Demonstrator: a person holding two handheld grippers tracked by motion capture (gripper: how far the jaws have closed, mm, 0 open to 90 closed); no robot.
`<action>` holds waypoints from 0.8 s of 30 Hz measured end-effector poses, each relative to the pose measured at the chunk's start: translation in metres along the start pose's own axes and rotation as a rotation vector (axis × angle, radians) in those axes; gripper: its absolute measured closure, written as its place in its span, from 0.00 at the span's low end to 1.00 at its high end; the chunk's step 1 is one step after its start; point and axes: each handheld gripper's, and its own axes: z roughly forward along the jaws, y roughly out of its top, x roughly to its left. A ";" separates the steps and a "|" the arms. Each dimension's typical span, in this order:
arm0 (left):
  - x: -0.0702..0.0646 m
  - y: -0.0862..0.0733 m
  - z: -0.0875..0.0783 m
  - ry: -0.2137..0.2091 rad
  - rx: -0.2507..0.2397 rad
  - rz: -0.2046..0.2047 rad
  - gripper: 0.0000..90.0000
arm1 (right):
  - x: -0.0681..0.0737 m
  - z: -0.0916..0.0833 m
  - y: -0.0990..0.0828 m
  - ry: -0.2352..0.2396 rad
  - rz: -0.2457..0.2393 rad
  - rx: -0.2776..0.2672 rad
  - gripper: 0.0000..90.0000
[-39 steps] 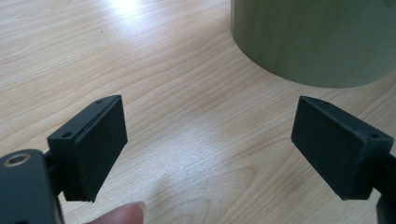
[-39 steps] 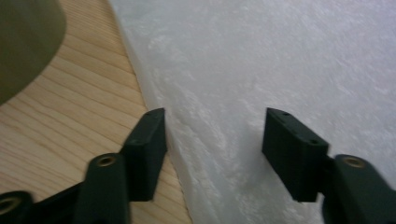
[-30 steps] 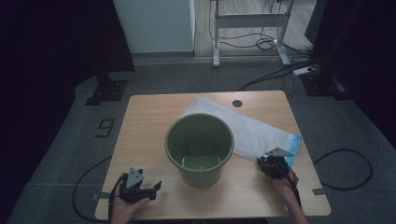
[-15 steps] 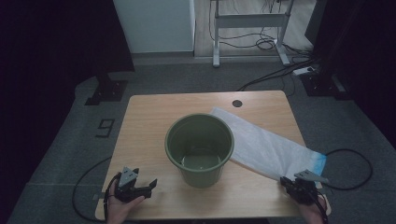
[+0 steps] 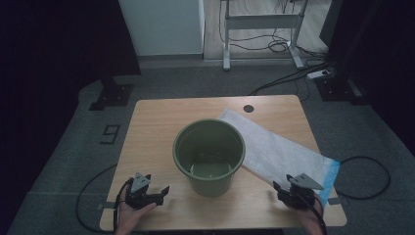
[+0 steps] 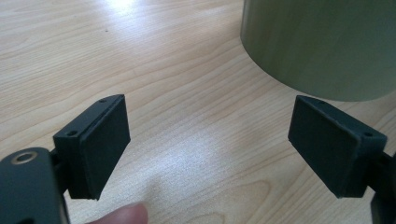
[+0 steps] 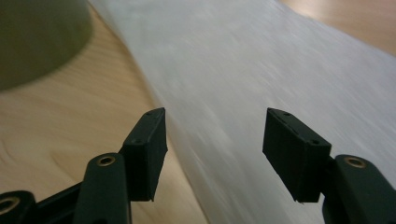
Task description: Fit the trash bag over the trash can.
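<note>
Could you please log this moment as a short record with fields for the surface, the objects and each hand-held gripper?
surface: light wooden table
container: round olive-green plastic bucket, upright at centre, nothing visible inside
sheet: flat white plastic bag with blue end, lying right of the bucket
left hand-held gripper: open, holding nothing, near the table's front edge, left of the bucket
right hand-held gripper: open, holding nothing, at the bag's near edge

- The bucket (image 5: 209, 155) stands mid-bench (image 5: 151, 127).
- The bag (image 5: 279, 149) lies right of it, running far-left to near-right.
- Left hand-held gripper (image 5: 155, 193) near-left, right hand-held gripper (image 5: 286, 192) near-right.
</note>
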 end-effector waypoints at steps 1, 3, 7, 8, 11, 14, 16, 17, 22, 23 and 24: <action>0.000 0.000 0.000 0.000 0.000 0.001 0.14 | 0.005 0.007 0.006 0.014 -0.008 -0.001 0.43; -0.001 -0.001 0.000 -0.001 -0.001 0.001 0.14 | 0.013 0.022 0.014 0.046 -0.033 0.018 0.41; -0.001 -0.004 -0.001 0.001 0.009 -0.002 0.14 | 0.017 0.051 0.021 0.057 -0.053 0.068 0.43; -0.001 -0.005 -0.002 0.003 0.009 -0.003 0.14 | 0.016 0.056 0.022 0.059 -0.051 0.077 0.43; 0.000 -0.006 -0.005 0.009 0.007 -0.006 0.14 | 0.019 0.067 0.025 0.056 -0.059 0.109 0.62; 0.001 -0.007 -0.008 0.019 0.006 -0.011 0.14 | 0.014 0.065 0.025 0.055 -0.031 0.127 0.84; 0.002 -0.009 -0.009 0.026 0.009 -0.015 0.14 | 0.011 0.064 0.026 0.052 -0.021 0.137 0.88; 0.002 -0.009 -0.010 0.031 0.013 -0.012 0.14 | 0.009 0.061 0.025 0.047 -0.016 0.147 0.90; 0.001 -0.011 -0.012 0.040 0.019 -0.016 0.15 | 0.000 0.041 0.013 0.078 0.012 0.164 0.93; 0.001 -0.012 -0.012 0.040 0.021 -0.017 0.15 | -0.001 0.035 0.009 0.083 0.019 0.165 0.93; 0.001 -0.012 -0.012 0.041 0.022 -0.017 0.15 | -0.003 0.029 0.005 0.088 0.025 0.166 0.93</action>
